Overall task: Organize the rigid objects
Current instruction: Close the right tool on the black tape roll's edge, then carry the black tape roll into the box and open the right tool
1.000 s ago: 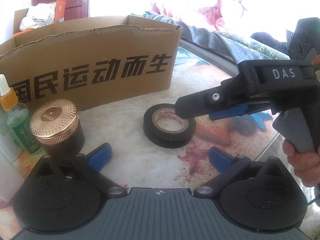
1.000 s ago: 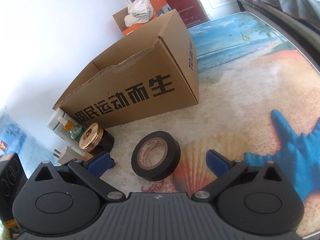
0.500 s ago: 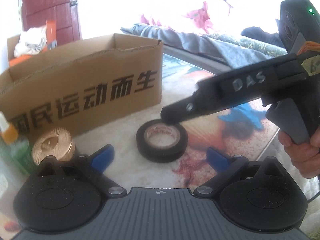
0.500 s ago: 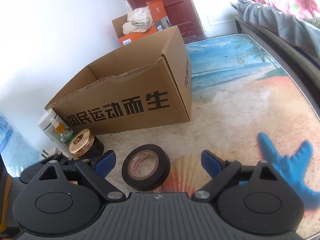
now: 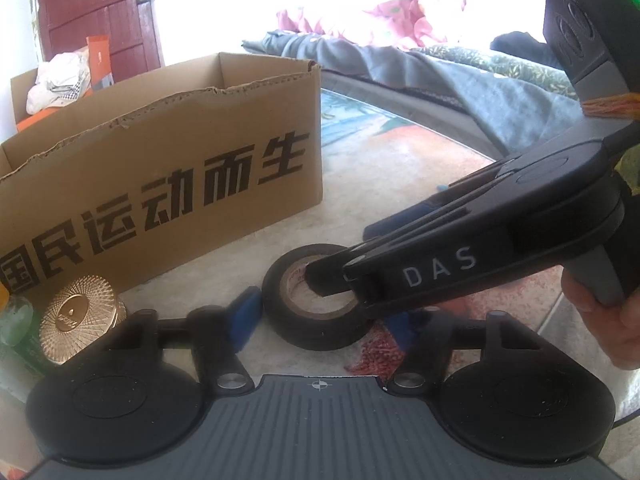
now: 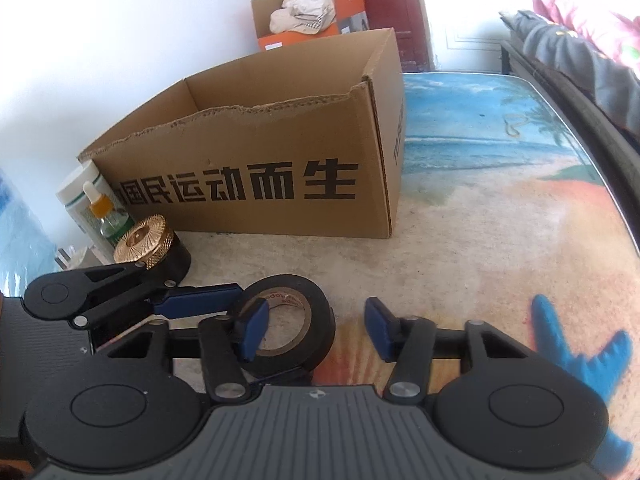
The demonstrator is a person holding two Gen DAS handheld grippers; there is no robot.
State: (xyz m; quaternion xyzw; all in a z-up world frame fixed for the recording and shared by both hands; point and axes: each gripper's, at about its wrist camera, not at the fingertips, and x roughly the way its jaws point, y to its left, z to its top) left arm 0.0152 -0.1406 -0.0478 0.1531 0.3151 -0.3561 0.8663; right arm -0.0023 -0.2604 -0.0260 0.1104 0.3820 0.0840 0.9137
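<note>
Here we see the tape roll (image 6: 294,322) flat, hole upward; both grippers' fingers (image 6: 252,330) closing around it, open desk (image 6: 500,240) rightward.

Black roll of tape (image 5: 320,312) lies flat on the beach-print tabletop (image 5: 384,176), right in front of the left claw (image 5: 320,320), whose blue pads have just been closing in around it. The right claw (image 5: 316,276), marked DAS, reaches in from the right with its tip in the roll's hole. Cardboard box (image 5: 168,168) stands behind, gold-lidded jar (image 5: 78,318) at left.
</note>
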